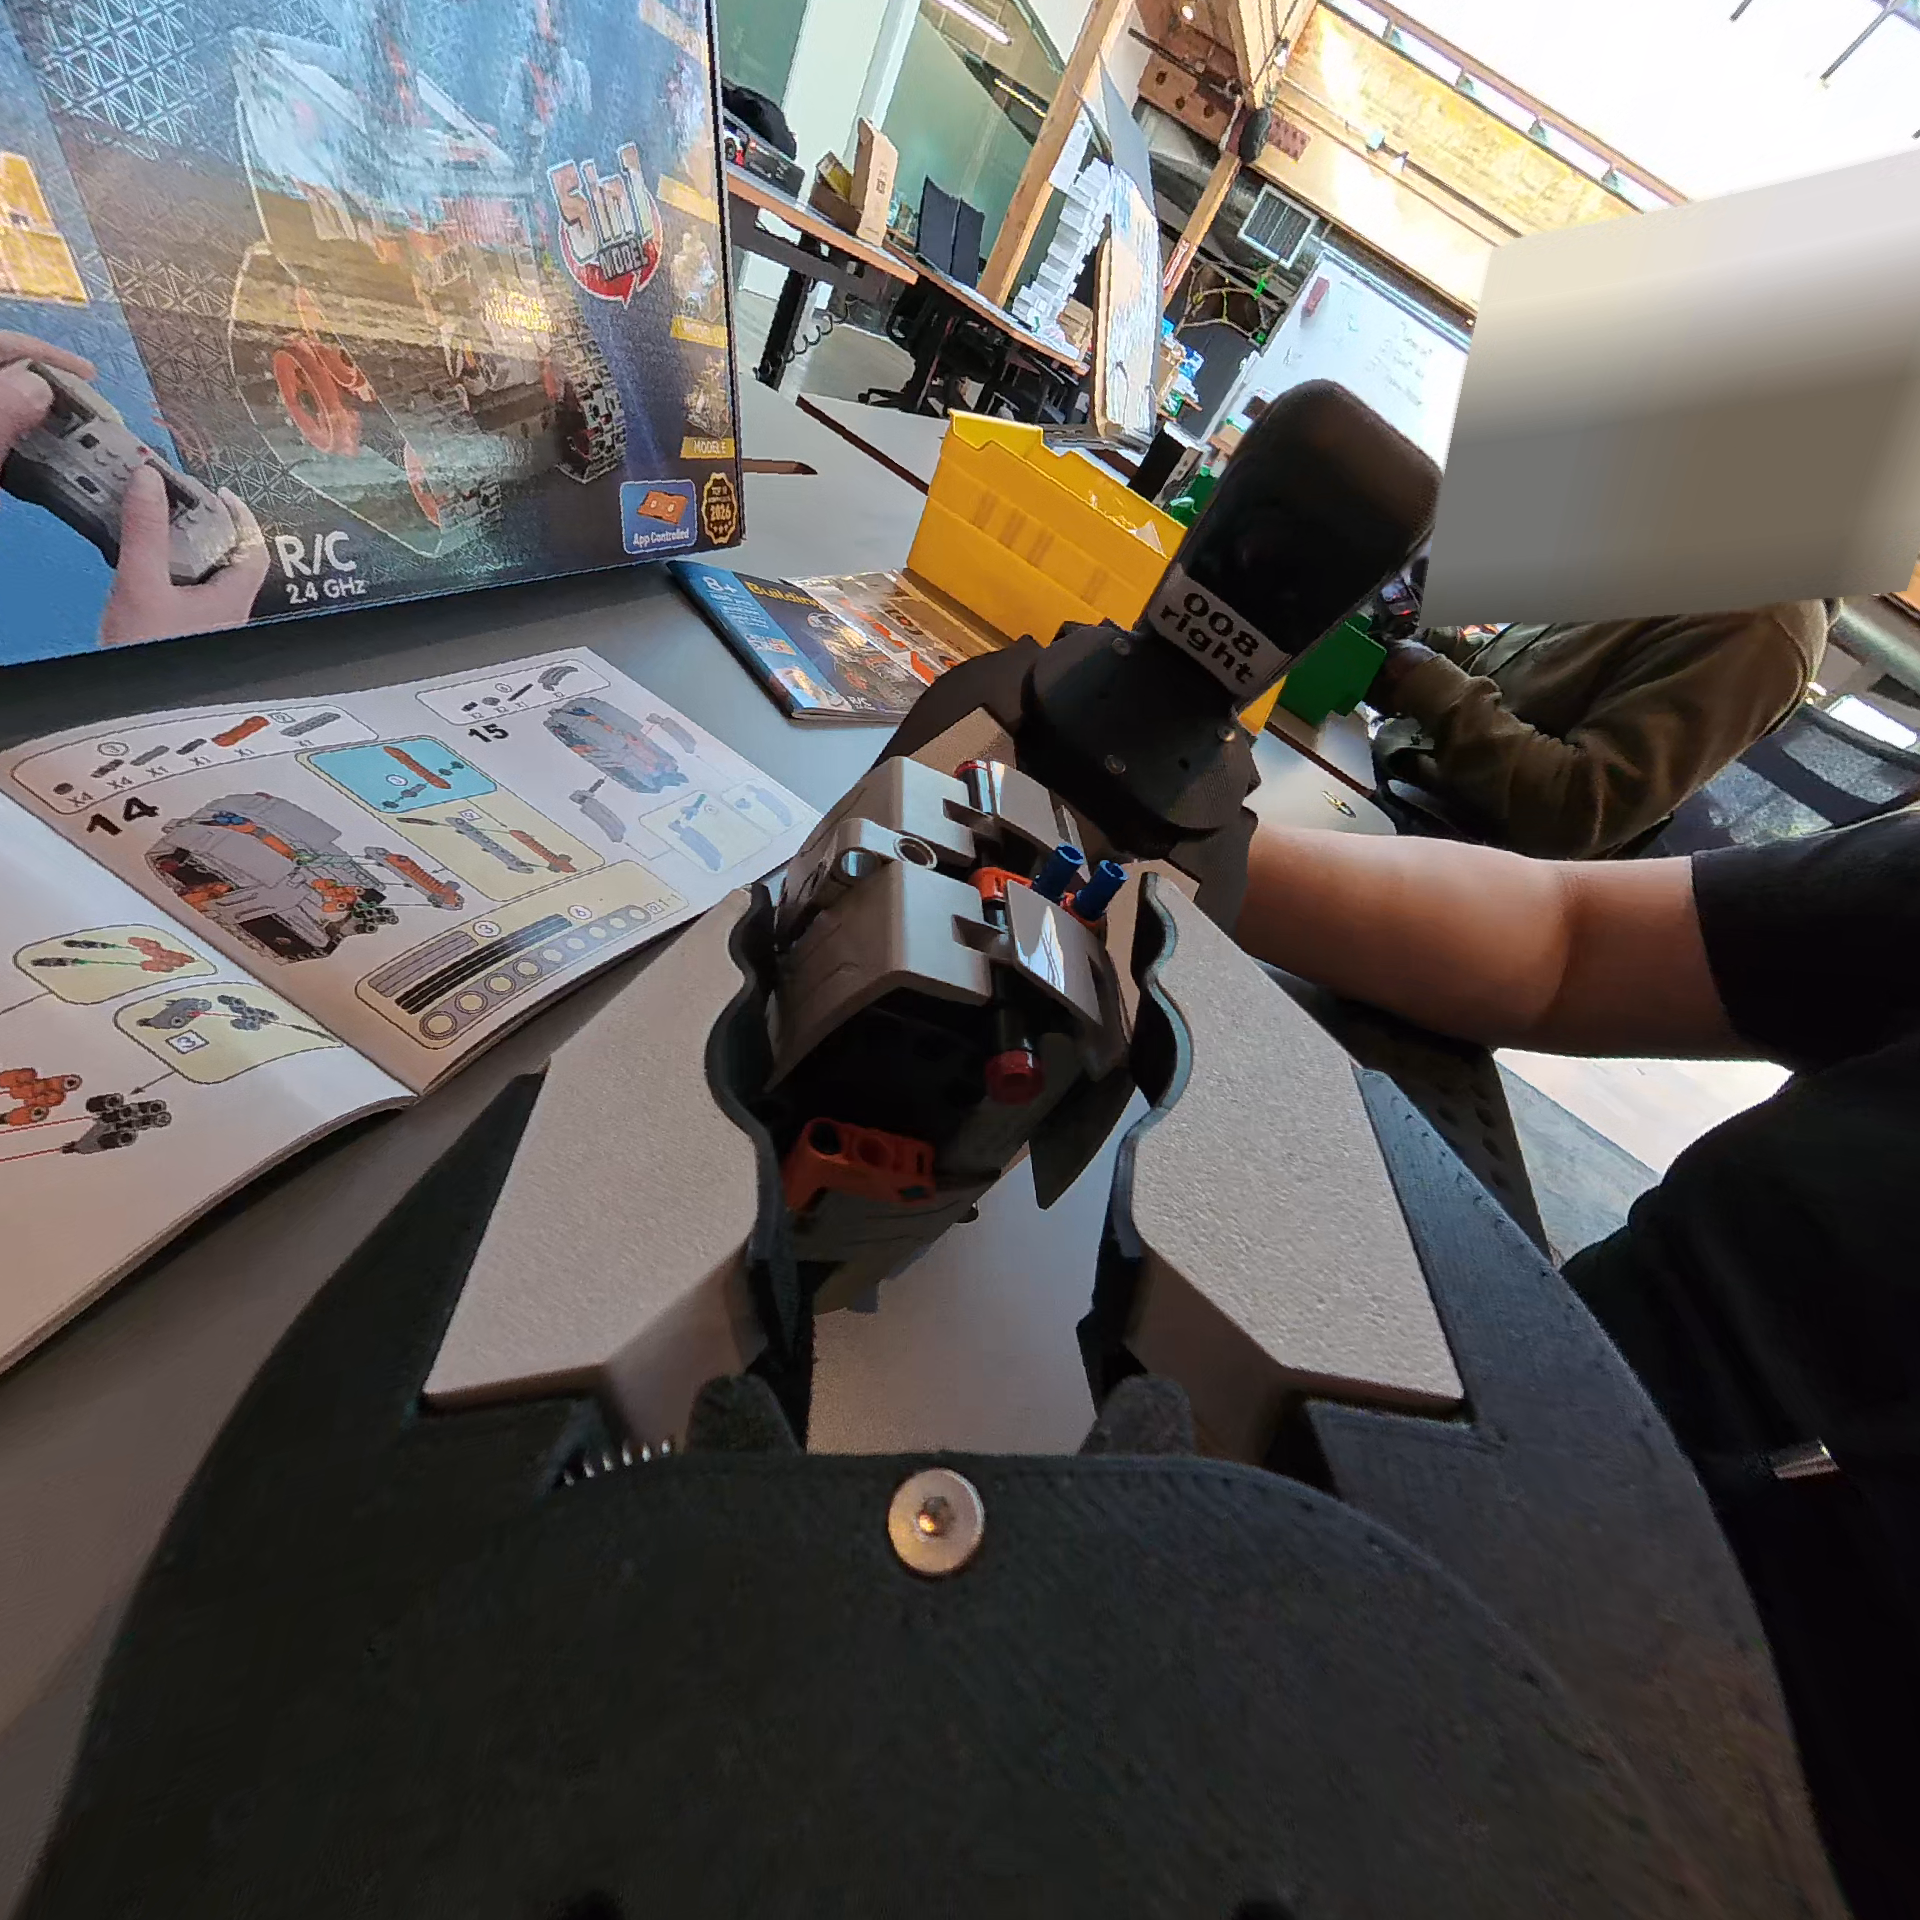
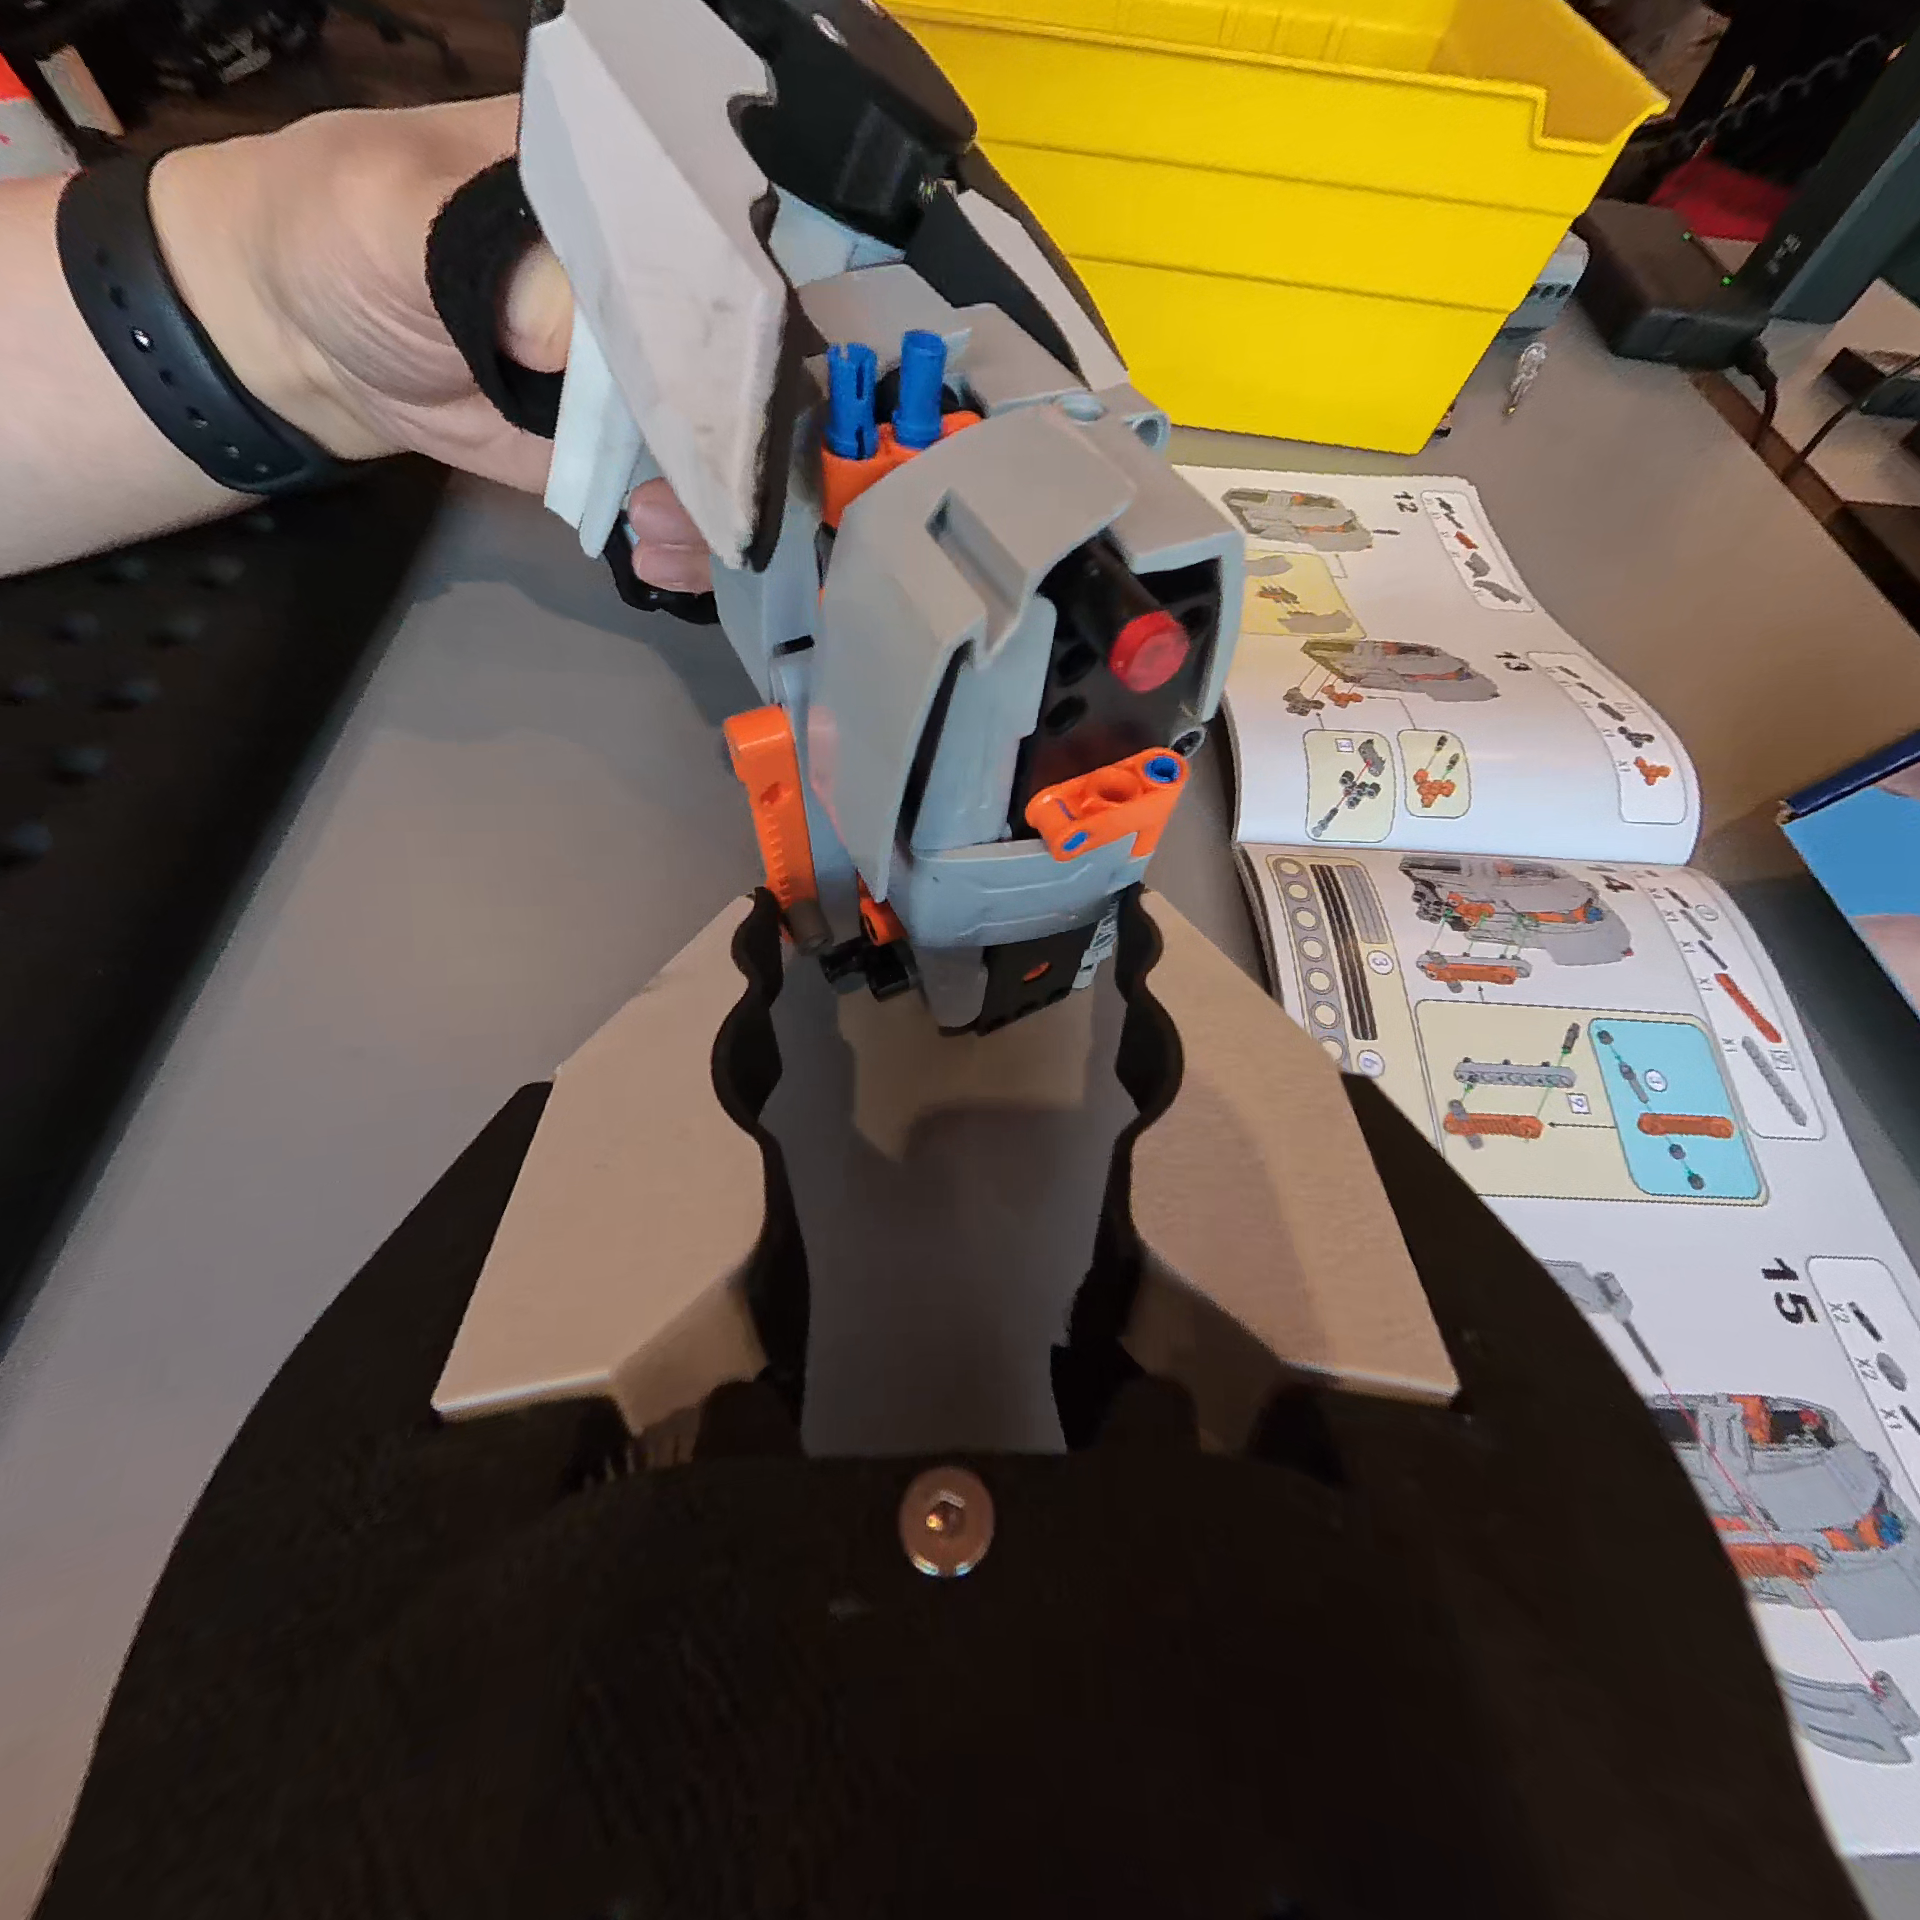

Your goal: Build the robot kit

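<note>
A grey brick-built model (image 1: 914,956) with orange, blue and red pins is held above the grey table (image 1: 914,1340) between both grippers. My left gripper (image 1: 951,904) is shut on it, pads pressing on its two sides. In the right wrist view the model (image 2: 935,665) stands on end. My right gripper (image 2: 945,925) is closed around its lower end with the tips against both sides. The left gripper's finger (image 2: 665,312) clamps the model's upper part, held by a hand wearing a black wristband. The right gripper's body (image 1: 1132,727) shows just beyond the model.
An open instruction booklet (image 1: 364,852) lies on the table at my left; it also shows in the right wrist view (image 2: 1507,987). A tall toy box (image 1: 364,312) stands behind it. A yellow bin (image 2: 1299,208) and a second booklet (image 1: 831,634) lie beyond. A black studded mat (image 2: 156,779) is at the left.
</note>
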